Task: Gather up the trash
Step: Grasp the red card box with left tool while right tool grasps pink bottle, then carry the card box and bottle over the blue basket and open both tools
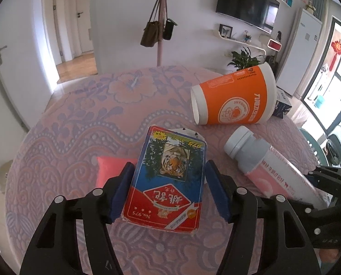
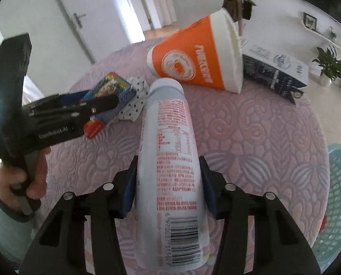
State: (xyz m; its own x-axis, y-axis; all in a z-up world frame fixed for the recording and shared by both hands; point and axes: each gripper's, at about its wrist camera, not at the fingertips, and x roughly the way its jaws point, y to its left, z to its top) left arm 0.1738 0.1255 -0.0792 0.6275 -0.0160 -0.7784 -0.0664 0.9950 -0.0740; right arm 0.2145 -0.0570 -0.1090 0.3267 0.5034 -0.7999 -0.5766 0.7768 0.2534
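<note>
1. Card box [image 1: 168, 183] between my left tongs [image 1: 168, 190]: red and blue, tiger picture, "No.975" and "975" readable, the rest in Chinese script, upside down to me.
2. Left pads: the left one [image 1: 122, 192] lies against the box edge; the right one [image 1: 217, 192] shows a thin gap. Cannot tell whether I have a true clamp.
3. Box lies flat on the cloth [image 1: 79, 126], its far end over a dotted scrap [image 2: 133, 105]; a red piece [image 1: 111, 171] sits just left of it.
4. Bottle [image 2: 170, 171] lies on its side between my right tongs [image 2: 169, 183], cap pointing away. Pale body, pink label, red Chinese print, barcode starting "6 970037" at the near end.
5. Right pads: both [image 2: 129, 188] sit at the bottle's sides and seem to touch. Grip looks on.
6. Cup [image 1: 234, 96] lies on its side beyond both, orange band, round logo, lettering too warped to read.
7. Dark blue carton [image 2: 275, 71] behind the cup, print too small.
8. Left tool's body reads "GenRobot.AI" in the right view, my hand [image 2: 21, 171] on its handle.
9. Green basket [image 2: 337, 201] at the table's right edge.
</note>
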